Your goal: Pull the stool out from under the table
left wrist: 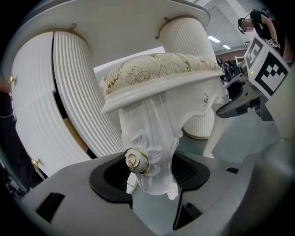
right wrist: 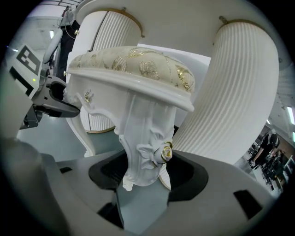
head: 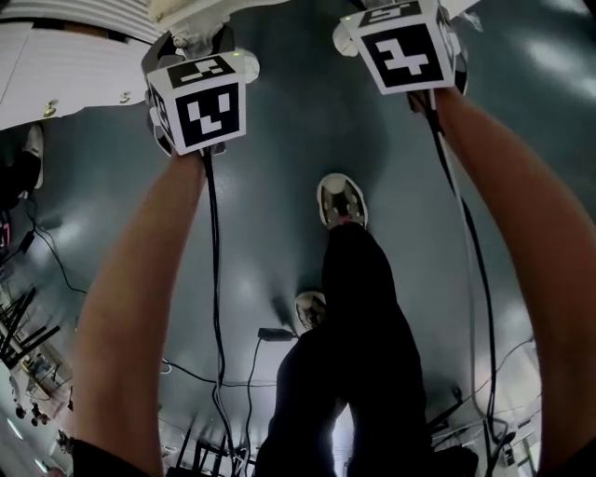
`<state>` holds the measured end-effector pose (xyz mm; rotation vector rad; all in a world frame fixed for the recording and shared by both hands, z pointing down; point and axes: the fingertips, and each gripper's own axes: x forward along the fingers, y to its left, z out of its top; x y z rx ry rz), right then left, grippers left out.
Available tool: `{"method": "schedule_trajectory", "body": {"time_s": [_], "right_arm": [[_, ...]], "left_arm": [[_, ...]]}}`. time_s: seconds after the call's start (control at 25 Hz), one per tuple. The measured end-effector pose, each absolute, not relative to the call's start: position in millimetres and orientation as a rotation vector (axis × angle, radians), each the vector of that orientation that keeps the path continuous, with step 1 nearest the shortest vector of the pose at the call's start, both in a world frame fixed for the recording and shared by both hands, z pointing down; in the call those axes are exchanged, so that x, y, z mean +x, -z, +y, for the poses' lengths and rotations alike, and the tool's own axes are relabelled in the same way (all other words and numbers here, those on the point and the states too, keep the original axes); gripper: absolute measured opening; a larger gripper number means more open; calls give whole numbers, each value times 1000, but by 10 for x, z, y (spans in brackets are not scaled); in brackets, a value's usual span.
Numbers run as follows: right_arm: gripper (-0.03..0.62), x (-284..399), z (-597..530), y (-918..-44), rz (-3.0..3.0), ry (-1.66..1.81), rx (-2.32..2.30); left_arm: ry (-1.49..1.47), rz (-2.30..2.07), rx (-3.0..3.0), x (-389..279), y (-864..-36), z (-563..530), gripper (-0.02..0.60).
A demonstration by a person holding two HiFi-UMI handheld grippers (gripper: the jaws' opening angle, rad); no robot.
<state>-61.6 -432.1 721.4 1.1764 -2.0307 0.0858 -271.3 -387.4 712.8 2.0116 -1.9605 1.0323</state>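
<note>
In the head view the left gripper (head: 200, 56) and right gripper (head: 405, 28) are held out side by side over a grey floor (head: 279, 140). Each carries a marker cube printed with a black-and-white square pattern, the only print that can be made out. The ribbed white edge of the table (head: 74, 65) lies just left of the left gripper. The person's shoe (head: 342, 200) stands on the floor below the two cubes, and a cable (head: 216, 279) trails down from each gripper. In the left gripper view the stool (left wrist: 156, 78) fills the middle. Its gold-embroidered cushion (left wrist: 152, 69) sits beneath the tabletop, in front of the gap between two fluted pedestals (left wrist: 69, 92). The jaws are closed round one carved white leg (left wrist: 152, 133), which is seated against both dark pads at the level of a gold-rimmed rosette (left wrist: 135, 160). The right gripper's cube shows at the stool's far side, its dark jaw at the seat rim. In the right gripper view the jaws likewise pinch a second carved leg (right wrist: 143, 133) of the stool, pads pressed to either side just below its own rosette (right wrist: 164, 152). The left gripper's cube shows beyond the stool's left edge, and a pedestal rises just behind the seat on the right.
</note>
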Motion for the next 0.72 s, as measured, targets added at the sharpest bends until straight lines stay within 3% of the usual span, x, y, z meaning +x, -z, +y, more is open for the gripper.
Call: {"method": "schedule_trajectory", "body": {"time_s": [0.72], "right_arm": [[239,-57,-2531,-7178,-1995,-127,1106]], "left_arm": [[-1090,-1861,2014,-2170,-7133,-2141,268]]}}
